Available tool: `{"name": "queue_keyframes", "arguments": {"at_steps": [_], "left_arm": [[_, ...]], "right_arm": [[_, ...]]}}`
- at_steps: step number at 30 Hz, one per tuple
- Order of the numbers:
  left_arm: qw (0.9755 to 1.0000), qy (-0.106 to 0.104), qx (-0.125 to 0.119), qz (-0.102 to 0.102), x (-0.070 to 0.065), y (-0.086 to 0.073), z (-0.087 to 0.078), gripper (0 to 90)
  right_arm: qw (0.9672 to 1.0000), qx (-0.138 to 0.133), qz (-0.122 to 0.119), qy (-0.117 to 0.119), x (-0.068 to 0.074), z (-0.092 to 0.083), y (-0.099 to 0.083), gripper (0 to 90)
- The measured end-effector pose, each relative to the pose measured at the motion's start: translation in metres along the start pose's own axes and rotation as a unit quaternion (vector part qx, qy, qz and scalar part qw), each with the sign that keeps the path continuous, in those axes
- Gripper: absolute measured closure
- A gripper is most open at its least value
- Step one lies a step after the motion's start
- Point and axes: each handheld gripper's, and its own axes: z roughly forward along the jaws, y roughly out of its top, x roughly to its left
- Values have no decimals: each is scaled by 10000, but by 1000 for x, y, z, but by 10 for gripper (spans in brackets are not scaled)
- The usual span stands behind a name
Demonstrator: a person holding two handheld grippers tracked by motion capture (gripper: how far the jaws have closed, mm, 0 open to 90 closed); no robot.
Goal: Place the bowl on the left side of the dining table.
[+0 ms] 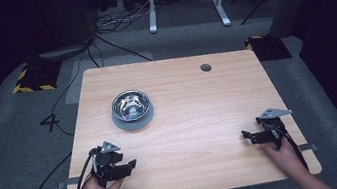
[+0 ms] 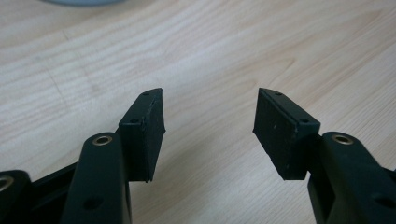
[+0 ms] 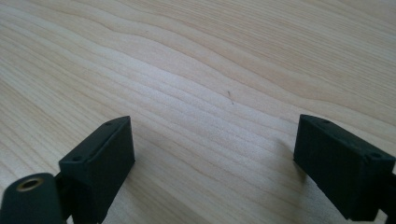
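A shiny steel bowl on a round grey base stands on the left half of the light wooden table. My left gripper is low over the table near its front left corner, held in a hand. Its jaws stand apart with bare wood between the pads, so the left gripper is open. My right gripper rests near the front right edge, also in a hand. In the right gripper view the right gripper is open wide with nothing between its jaws.
A small round hole sits near the table's far edge. Beyond the table, cables run over grey carpet past white desk legs. Yellow-and-black floor plates lie at the far corners.
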Motion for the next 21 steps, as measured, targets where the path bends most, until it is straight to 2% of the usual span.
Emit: {"name": "queue_keyframes", "arguments": {"at_steps": [2, 3, 5, 11, 18, 19, 21], "left_arm": [[10000, 2, 62, -4, -1, -2, 4, 429], [9999, -75, 110, -33, -1, -4, 6, 427], [9997, -66, 242, -31, -1, -6, 10, 420], [9992, -50, 400, 33, -3, -10, 16, 419], [9991, 23, 426, -56, -1, -13, 27, 389], [9994, 56, 339, 30, -1, -15, 27, 369], [9996, -8, 269, 93, -2, -17, 29, 349]], "right_arm": [[10000, -6, -9, 0, 0, 0, 0, 121], [10000, -1, 1, 1, 0, 0, 0, 121], [10000, -4, -20, -3, 0, 0, 0, 121], [10000, -1, 4, 1, 0, 0, 0, 121], [10000, 0, 3, 1, 0, 0, 0, 121], [10000, 0, 0, -1, 0, 0, 0, 121], [10000, 3, 16, 2, 0, 0, 0, 122]]}}
